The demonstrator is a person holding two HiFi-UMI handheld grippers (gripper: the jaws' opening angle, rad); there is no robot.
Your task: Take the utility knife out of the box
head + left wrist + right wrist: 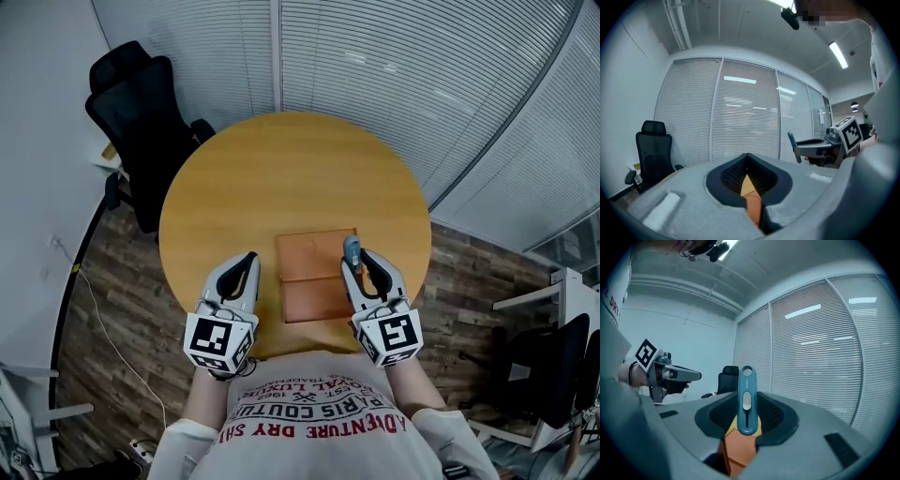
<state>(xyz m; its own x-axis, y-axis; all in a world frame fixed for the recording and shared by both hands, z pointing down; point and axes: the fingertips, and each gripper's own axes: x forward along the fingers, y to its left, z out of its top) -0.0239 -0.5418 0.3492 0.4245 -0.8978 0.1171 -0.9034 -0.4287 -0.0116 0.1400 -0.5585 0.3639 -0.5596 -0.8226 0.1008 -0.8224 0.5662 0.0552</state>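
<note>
An orange-brown box lies open on the round wooden table, just in front of me. My right gripper hovers at the box's right edge and is shut on a blue utility knife. In the right gripper view the knife stands up between the jaws, slider facing the camera, with the box below it. My left gripper sits left of the box, apart from it, shut with nothing in it. Through its jaws a sliver of the box shows.
A black office chair stands at the table's far left edge. Glass walls with blinds curve behind the table. The far half of the table is bare wood. A cable runs over the floor at left.
</note>
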